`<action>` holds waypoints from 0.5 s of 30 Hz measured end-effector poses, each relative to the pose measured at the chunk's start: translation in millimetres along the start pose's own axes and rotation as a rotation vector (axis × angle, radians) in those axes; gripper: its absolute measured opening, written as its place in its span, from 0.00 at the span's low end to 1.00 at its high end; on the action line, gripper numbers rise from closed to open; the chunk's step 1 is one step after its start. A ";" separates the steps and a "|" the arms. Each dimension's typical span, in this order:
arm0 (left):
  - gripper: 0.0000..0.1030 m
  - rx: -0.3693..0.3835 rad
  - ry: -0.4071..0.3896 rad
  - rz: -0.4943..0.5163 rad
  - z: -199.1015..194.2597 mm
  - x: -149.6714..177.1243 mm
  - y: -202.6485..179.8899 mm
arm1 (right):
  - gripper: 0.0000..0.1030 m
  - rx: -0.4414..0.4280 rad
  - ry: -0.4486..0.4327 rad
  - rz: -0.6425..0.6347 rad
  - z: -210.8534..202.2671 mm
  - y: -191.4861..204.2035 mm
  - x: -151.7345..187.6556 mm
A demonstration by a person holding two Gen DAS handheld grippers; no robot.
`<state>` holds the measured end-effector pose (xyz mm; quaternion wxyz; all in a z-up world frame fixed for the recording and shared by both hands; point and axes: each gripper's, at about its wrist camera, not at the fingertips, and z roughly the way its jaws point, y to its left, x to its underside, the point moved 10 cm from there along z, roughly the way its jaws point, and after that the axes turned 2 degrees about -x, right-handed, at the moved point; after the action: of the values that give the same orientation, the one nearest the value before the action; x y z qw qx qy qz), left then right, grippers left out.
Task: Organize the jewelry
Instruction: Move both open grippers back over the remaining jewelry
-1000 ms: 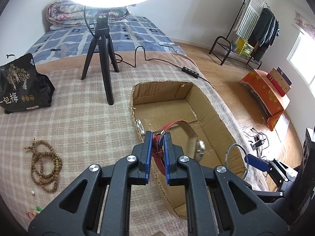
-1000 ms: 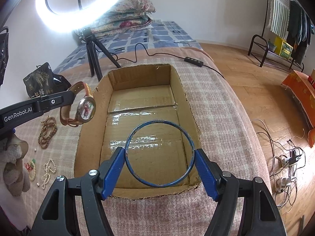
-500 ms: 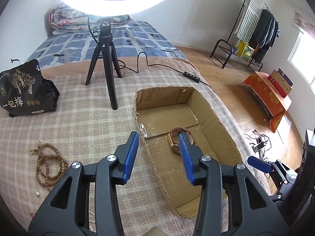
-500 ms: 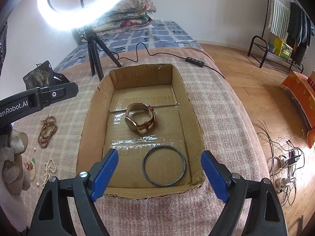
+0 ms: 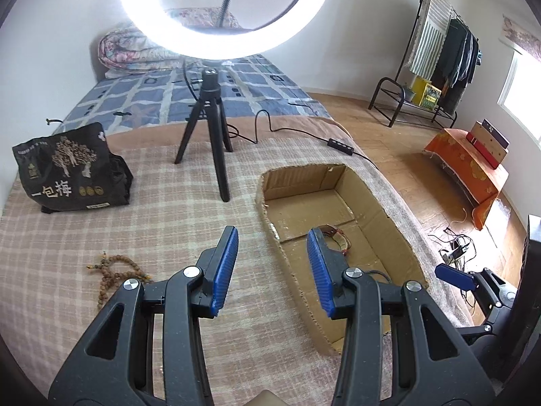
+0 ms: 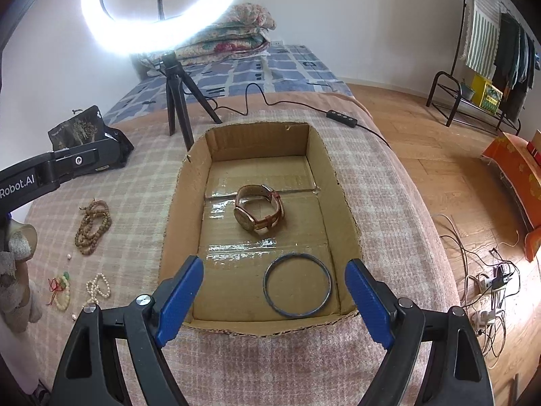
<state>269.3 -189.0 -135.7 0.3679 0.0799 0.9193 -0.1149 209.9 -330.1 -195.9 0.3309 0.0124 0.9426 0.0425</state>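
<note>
An open cardboard box [image 6: 345, 199] sits sunk into the plaid blanket. A brown-strapped watch [image 6: 258, 211] lies in its middle and a blue bangle [image 6: 297, 284] lies near its front edge. My right gripper [image 6: 274, 299] is open and empty, just in front of the box. My left gripper [image 5: 272, 265] is open and empty, over the blanket at the box's left wall [image 5: 290, 270]; the watch [image 5: 334, 233] is partly hidden behind its right finger. Brown wooden beads [image 6: 93, 226] [image 5: 115, 277], a pearl strand [image 6: 98, 287] and a pale bead bracelet [image 6: 62, 292] lie on the blanket left of the box.
A ring light on a black tripod [image 5: 211, 128] stands behind the box, its cable [image 6: 304, 108] running to the right. A black snack bag [image 5: 69, 172] stands at the back left. The bed edge drops to a wooden floor with cables [image 6: 487, 270] on the right.
My left gripper opened and dropped the watch into the box, then drew back leftward. My right gripper opened and released the blue bangle, which now lies on the box floor.
</note>
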 end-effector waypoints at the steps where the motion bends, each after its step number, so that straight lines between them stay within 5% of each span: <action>1: 0.42 -0.005 -0.002 0.000 -3.3 -0.2 4.5 | 0.85 0.000 -0.004 -0.001 -2.1 1.5 -0.9; 15: 0.42 -0.139 -0.055 0.002 -59.7 1.5 102.1 | 0.85 -0.015 -0.055 -0.057 -28.4 43.0 -14.9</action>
<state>252.6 -74.7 -110.3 0.3980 0.0518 0.9144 -0.0525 203.5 -290.0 -160.7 0.3578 -0.0158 0.9328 0.0399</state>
